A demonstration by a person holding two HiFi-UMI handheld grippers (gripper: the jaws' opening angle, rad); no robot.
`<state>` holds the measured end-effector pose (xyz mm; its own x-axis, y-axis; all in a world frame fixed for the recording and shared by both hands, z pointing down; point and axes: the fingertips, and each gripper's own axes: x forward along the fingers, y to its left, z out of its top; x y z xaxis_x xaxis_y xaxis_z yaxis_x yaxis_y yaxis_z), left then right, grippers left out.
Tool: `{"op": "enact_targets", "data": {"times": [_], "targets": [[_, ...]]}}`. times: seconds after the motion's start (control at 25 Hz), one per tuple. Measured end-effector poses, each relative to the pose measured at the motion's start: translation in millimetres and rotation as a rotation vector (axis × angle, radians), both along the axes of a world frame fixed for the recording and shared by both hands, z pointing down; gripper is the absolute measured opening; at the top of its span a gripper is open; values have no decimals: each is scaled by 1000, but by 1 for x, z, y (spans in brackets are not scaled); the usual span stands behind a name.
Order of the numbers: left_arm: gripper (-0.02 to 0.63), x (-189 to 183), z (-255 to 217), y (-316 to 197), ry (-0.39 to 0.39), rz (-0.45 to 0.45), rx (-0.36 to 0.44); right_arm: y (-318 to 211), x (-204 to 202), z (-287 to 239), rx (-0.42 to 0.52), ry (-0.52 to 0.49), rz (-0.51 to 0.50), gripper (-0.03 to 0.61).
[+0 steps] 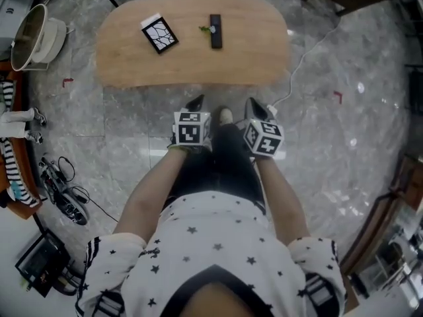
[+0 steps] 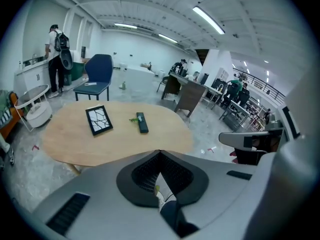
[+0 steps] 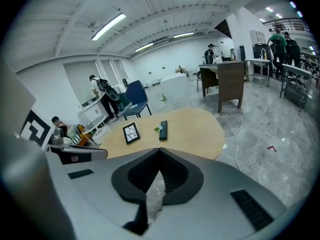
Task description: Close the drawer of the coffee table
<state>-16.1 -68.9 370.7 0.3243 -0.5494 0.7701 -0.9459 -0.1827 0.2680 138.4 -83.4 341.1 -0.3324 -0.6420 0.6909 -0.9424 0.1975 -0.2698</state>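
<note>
Drawer of the coffee table shows in no view: only the oval light-wood worktop is seen, from above and from its near side. No open front or pulled-out box shows past its near edge, so the drawer is either already pushed home or hidden under the top; I cannot tell which. On the worktop lie a black-framed picture with a white cracked pattern and a black remote control, with a small green scrap just beside it. The left gripper and the right gripper hang side by side in front of the person, clear of the table's near edge and touching nothing. Both point down and forward toward it, each with its jaws pressed together on nothing. As I judge it, the closing push is either finished or not begun, since both hands are off the table. If the drawer is out, the next move calls for lowering a closed gripper to its front and pushing straight in, level, until flush.
</note>
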Motion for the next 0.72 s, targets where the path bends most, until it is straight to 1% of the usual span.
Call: {"op": "enact_targets", "data": {"times": [0.2,0.36,0.56,0.72], "targets": [[8,-10,-30,9,10,-17,13,12,-19,-31,2,-20,-51,8],[8,-12,-52,15,20,-6,22,13,-36,-56,13,-45,-79,8],[8,-14,-77,17,55,-4,39,16,-65,-84,49,-37,-179,9],[8,-17,-94,25,51,18,34,24,-83,-104,70,-30,-249,9]]}}
